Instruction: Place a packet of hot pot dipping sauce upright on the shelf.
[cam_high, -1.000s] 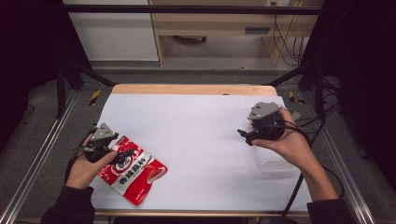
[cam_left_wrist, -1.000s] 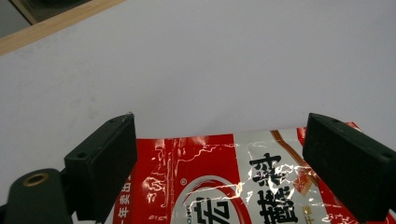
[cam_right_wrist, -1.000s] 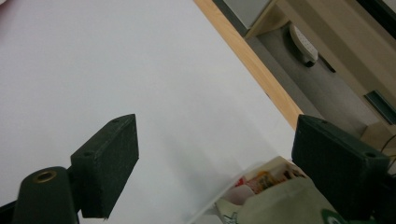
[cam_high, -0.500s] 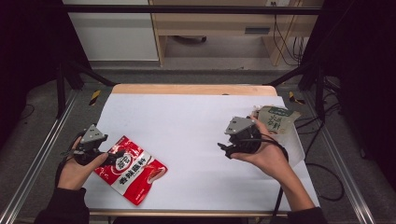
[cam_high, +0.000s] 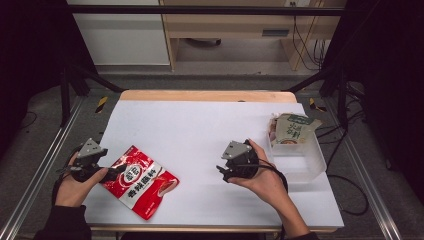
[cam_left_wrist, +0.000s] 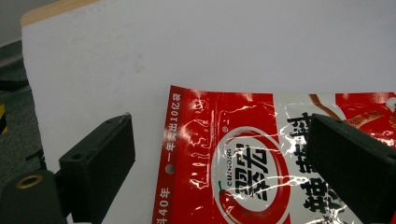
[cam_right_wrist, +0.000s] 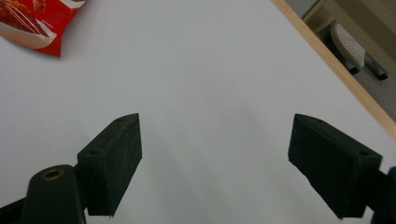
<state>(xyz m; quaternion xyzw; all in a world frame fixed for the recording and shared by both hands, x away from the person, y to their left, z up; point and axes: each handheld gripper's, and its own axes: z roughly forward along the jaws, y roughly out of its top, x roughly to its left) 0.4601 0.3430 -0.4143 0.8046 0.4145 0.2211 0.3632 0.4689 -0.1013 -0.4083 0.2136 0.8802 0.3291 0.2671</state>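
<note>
A red snack packet (cam_high: 142, 182) with white lettering lies flat on the white table near its front left. My left gripper (cam_high: 111, 172) is at the packet's left edge, open. In the left gripper view its jaws straddle the packet's (cam_left_wrist: 243, 168) top corner, one over bare table, one over the packet, and my left gripper (cam_left_wrist: 219, 144) holds nothing. My right gripper (cam_high: 221, 172) sits at the table's middle, pointing left, open and empty. In the right gripper view my right gripper (cam_right_wrist: 215, 154) stands wide over bare white surface, with a corner of the red packet (cam_right_wrist: 32, 23) far off.
A clear plastic container (cam_high: 307, 160) stands at the right side of the table and holds a beige and green packet (cam_high: 292, 127) leaning at its back. The table's wooden far edge (cam_high: 207, 96) and metal frame rails (cam_high: 45, 165) border the white surface.
My right gripper has drawn away from the container toward the table's middle, leaving the beige packet in the container. My left gripper has shifted slightly left along the red packet's edge.
</note>
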